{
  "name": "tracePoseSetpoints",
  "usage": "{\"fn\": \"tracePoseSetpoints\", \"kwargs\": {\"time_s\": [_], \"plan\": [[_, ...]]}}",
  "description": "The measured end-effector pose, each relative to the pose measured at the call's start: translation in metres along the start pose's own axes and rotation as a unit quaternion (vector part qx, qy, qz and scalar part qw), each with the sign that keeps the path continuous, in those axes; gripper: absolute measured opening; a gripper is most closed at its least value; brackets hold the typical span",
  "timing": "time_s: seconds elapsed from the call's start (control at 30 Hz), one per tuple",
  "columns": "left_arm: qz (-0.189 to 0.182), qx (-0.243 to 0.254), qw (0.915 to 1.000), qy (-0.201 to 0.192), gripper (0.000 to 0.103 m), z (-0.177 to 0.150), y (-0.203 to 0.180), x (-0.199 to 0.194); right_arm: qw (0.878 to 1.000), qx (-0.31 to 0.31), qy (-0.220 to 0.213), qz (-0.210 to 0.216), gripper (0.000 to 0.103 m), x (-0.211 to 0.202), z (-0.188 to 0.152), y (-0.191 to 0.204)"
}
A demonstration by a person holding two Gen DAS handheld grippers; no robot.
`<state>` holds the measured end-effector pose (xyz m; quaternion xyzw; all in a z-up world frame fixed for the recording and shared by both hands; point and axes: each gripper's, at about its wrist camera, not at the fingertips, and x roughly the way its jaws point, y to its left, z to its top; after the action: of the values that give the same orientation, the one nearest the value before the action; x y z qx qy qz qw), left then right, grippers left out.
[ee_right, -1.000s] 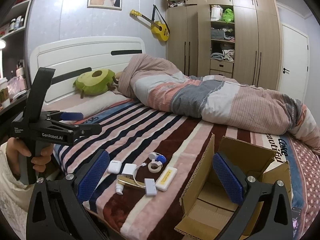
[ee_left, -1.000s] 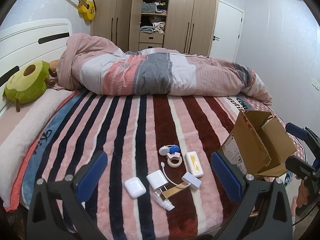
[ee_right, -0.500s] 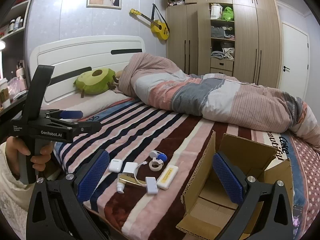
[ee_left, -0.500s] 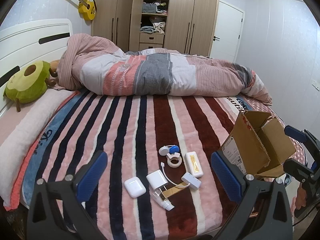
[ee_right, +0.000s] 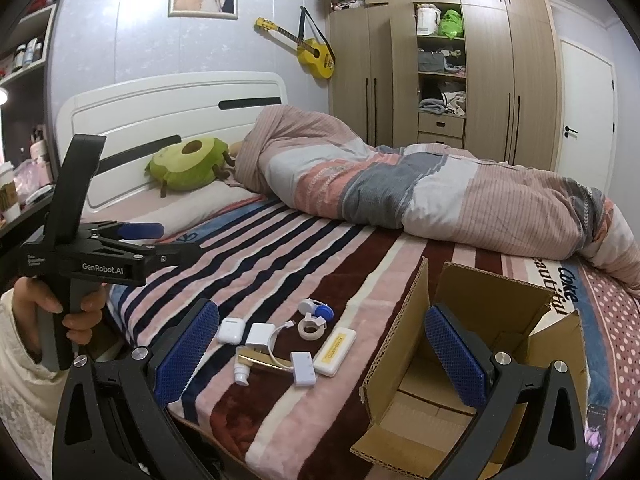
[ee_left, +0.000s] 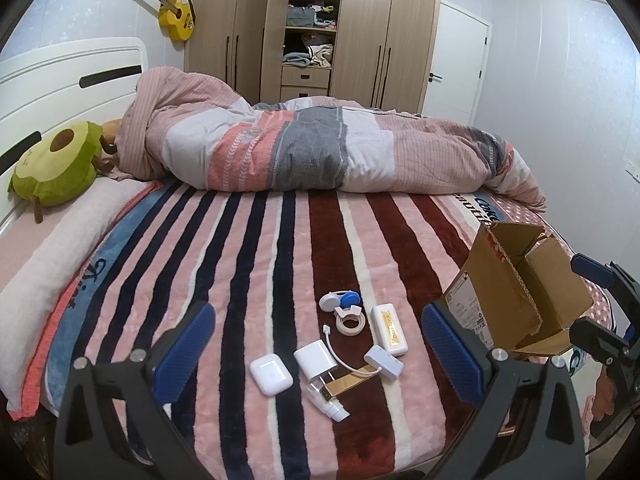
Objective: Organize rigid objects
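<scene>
Several small items lie together on the striped blanket: a white earbud case [ee_left: 271, 368] [ee_right: 231, 330], a white charger with cable [ee_left: 316, 359] [ee_right: 259, 334], a white adapter [ee_left: 384, 361], a white and yellow box [ee_left: 389, 330] [ee_right: 335, 345], a tape roll [ee_left: 351, 321], a white and blue case [ee_left: 340, 300], a gold tube and small bottle [ee_left: 332, 400]. An open cardboard box [ee_left: 516, 300] [ee_right: 472, 364] stands to their right. My left gripper [ee_left: 320, 348] is open and empty above the items. My right gripper [ee_right: 320, 350] is open and empty by the box.
A rolled duvet [ee_left: 320, 148] lies across the far half of the bed. A green avocado pillow [ee_left: 56, 168] rests by the white headboard. Wardrobes [ee_left: 320, 28] and a door stand behind. The bed's front edge is just below the items.
Both grippers have shifted slightly; the views have barely moved. The items and the box lie where they were.
</scene>
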<state>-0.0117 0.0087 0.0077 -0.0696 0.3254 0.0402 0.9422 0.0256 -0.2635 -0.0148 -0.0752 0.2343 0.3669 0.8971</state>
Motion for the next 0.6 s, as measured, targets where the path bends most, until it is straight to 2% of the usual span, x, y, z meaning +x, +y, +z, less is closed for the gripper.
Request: {"fn": "tracePoseSetpoints", "kwargs": {"time_s": [0.3,0.43,0.47,0.5,0.57,0.6], "plan": [[0.012,0.001,0.9999,-0.012,0.102,-0.002,0.007,0.001,1.0,0.021,0.003,-0.01,0.102,0.007,-0.006,-0.001],[0.001,0.001,0.9999,-0.013,0.103,-0.005,0.022,0.008,1.0,-0.021,-0.018,-0.003,0.086,0.007,-0.001,0.024],[0.002,0.003,0.9999,-0.014,0.103,-0.007,0.027,0.011,0.999,-0.036,-0.021,0.005,0.078,0.01,0.0,0.035],[0.01,0.004,0.9998,-0.016,0.103,-0.009,0.032,0.014,0.999,-0.046,-0.021,0.015,0.073,0.015,0.0,0.045],[0.053,0.008,0.9984,-0.019,0.103,-0.014,0.042,0.023,0.997,-0.06,-0.01,0.042,0.055,0.035,-0.005,0.064],[0.063,0.01,0.9978,-0.015,0.103,-0.017,0.047,0.029,0.997,-0.061,0.0,0.053,0.052,0.046,-0.009,0.071]]}}
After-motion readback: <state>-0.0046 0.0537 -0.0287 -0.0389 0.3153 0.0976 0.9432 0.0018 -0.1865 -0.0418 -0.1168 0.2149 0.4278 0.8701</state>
